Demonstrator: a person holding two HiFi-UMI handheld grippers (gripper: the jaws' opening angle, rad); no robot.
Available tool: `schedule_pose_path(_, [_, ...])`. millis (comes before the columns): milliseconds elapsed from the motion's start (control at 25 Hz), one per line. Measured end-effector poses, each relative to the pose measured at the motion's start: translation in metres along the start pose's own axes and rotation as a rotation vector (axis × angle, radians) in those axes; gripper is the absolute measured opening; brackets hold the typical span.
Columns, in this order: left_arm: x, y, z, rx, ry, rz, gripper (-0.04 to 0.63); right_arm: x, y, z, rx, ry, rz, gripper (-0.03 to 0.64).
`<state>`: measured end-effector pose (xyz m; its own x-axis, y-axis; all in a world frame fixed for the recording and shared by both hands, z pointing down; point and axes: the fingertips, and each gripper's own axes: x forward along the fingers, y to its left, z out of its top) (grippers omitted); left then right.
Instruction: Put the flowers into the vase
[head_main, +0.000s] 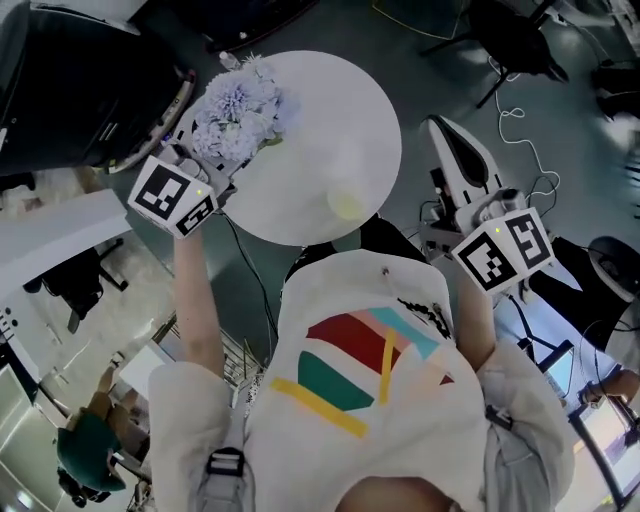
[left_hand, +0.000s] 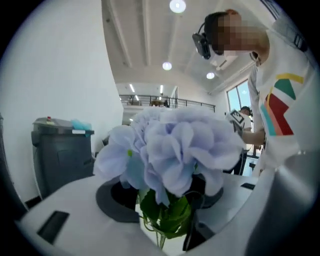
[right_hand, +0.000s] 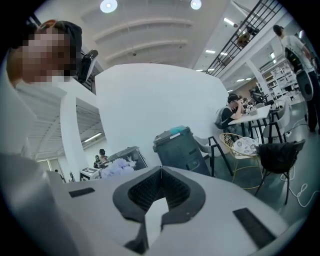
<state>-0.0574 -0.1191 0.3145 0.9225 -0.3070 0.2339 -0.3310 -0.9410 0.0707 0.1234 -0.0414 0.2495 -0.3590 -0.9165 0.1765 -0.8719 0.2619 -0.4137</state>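
Pale lilac flowers (head_main: 235, 115), ruffled petals over green leaves, clamped by the stems in the half-closed jaws of the left gripper (head_main: 222, 168), at ten o'clock over the round white table (head_main: 330, 100). Pale vase (head_main: 346, 200) at the table's five o'clock, contents unclear. Right gripper (right_hand: 160, 170) pinched together, empty.

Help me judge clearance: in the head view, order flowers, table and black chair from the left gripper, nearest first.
1. Flowers, held by the left gripper, upper left.
2. Table, below it, centre.
3. Black chair, on the floor, top right.
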Motion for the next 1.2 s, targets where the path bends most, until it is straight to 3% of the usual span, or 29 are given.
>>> schedule_pose_path(120, [-0.015,-0.033,0.05,0.043,-0.159,0.011,0.247,-0.005,0.006,0.004,-0.024,-0.022,0.009,0.012])
schedule_pose_path(200, [-0.026,-0.063,0.081,0.072,-0.244,-0.034,0.247,-0.013,0.009,0.003,-0.018,-0.032,0.008,0.012])
schedule_pose_path(360, [-0.045,-0.101,0.138,-0.001,-0.486,-0.151,0.248,-0.019,0.008,0.004,0.03,-0.043,0.005,0.012])
schedule_pose_path(440, [-0.047,-0.114,0.152,-0.024,-0.561,-0.175,0.249,-0.025,0.006,0.002,0.046,-0.049,0.0,0.012])
schedule_pose_path(680, [-0.033,-0.141,0.128,-0.05,-0.475,-0.203,0.249,-0.044,-0.003,-0.008,-0.013,-0.027,-0.068,0.012])
schedule_pose_path(920, [-0.032,-0.16,0.126,-0.144,-0.489,-0.275,0.249,-0.053,-0.01,-0.01,0.009,-0.028,-0.084,0.012])
schedule_pose_path(1200, [0.019,-0.18,0.077,-0.067,-0.313,-0.285,0.249,-0.051,-0.027,-0.015,0.048,-0.009,-0.076,0.012])
